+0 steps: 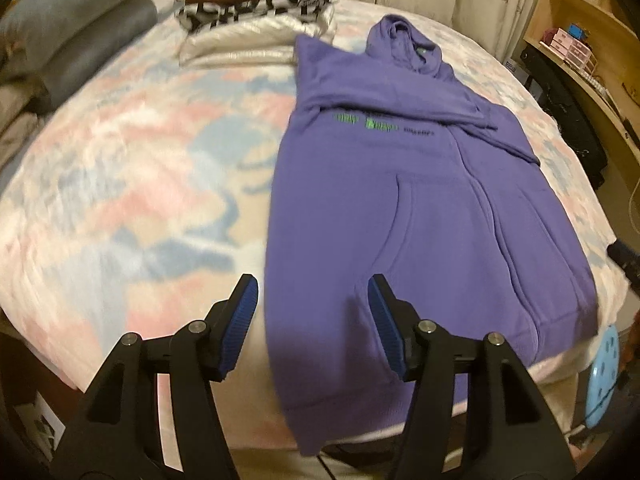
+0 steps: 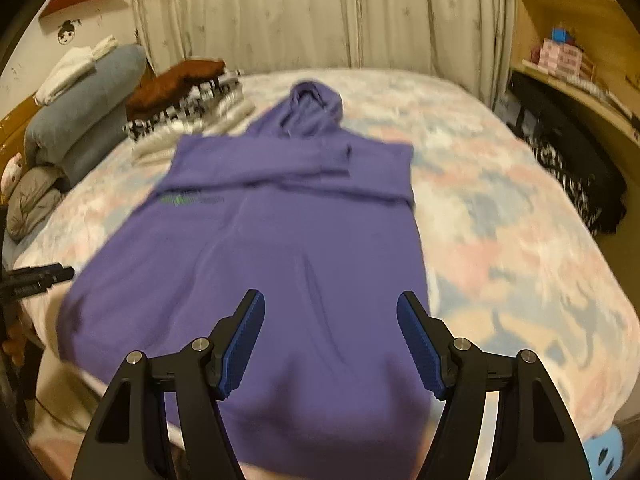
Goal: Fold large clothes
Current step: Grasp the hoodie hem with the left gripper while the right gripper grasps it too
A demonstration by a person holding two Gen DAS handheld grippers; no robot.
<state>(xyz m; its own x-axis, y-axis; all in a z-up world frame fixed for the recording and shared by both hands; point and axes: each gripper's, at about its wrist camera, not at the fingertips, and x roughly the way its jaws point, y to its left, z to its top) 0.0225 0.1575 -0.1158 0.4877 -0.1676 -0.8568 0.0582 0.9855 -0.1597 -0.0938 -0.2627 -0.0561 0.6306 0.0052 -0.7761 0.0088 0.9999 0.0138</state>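
The purple hoodie [image 1: 420,208] is lying face up on the bed [image 1: 132,168], hood [image 1: 400,40] at the far end, hem hanging a little over the near edge. Both sleeves look folded in across the chest, just above the small green print [image 1: 364,122] — the far fold makes a ridge right over it.

The left gripper [image 1: 312,300] hovers above the hoodie's near-left corner. Its fingers [image 1: 240,320] are spread apart with nothing between them; one sits over the bare bedspread just beside the hoodie, the other over the purple fabric. They don't seem to touch the cloth, though blur makes that hard to call.

The right gripper [image 2: 330,316] is over the hoodie's near-right part, fingers [image 2: 420,344] also released and gripping nothing — the right one lines up roughly with the hoodie's right edge.

Beyond the hoodie's left shoulder there's a stack [image 1: 256,4] of folded clothes: brown on top, a black-and-white piece under it, something pale at the bottom, touching or just beside the shoulder. Left of the hoodie, well apart, are grey-blue pillows [image 2: 84,112]. Curtains [image 2: 320,12] hang behind the hood, and wooden shelves [image 2: 580,40] stand off to the hoodie's right.
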